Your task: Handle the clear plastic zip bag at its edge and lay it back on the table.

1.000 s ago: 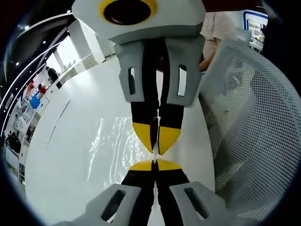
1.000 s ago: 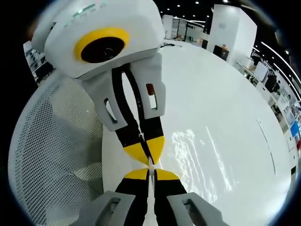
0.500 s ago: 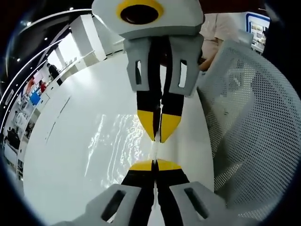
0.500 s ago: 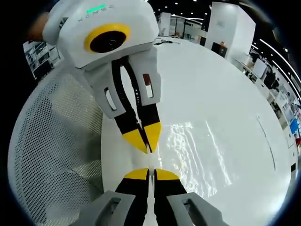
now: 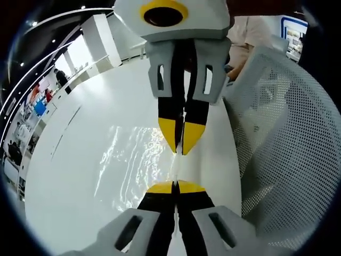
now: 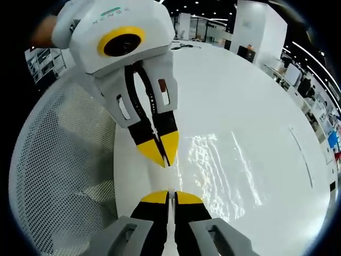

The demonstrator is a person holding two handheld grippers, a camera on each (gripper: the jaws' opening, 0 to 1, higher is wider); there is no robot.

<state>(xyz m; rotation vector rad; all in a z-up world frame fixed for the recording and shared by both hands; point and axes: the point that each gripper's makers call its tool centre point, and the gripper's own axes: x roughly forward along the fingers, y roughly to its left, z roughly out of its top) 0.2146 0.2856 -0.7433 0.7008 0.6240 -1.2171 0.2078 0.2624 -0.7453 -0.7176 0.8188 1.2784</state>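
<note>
The clear zip bag [image 5: 132, 160] lies flat and glinting on the white table [image 5: 69, 186]. Its near edge [image 5: 176, 169] runs as a thin strip between the two grippers. My left gripper [image 5: 175, 186] is shut on that edge at the bottom of the left gripper view. My right gripper [image 5: 181, 151] comes down from the top, also shut, its yellow tips a short gap from the left one's. In the right gripper view my right gripper [image 6: 169, 195] pinches the bag [image 6: 224, 170] at its edge, and the left gripper [image 6: 163, 159] points at it from above.
A white mesh chair back [image 5: 287, 138] stands against the table's edge beside the grippers, seen also as the mesh chair [image 6: 58, 170]. A person in a light top [image 5: 249, 37] is behind it. The table [image 6: 240, 90] stretches far beyond the bag.
The two grippers' tips, nearly touching a second ago, have drawn apart along the bag's edge. Both stay shut.
</note>
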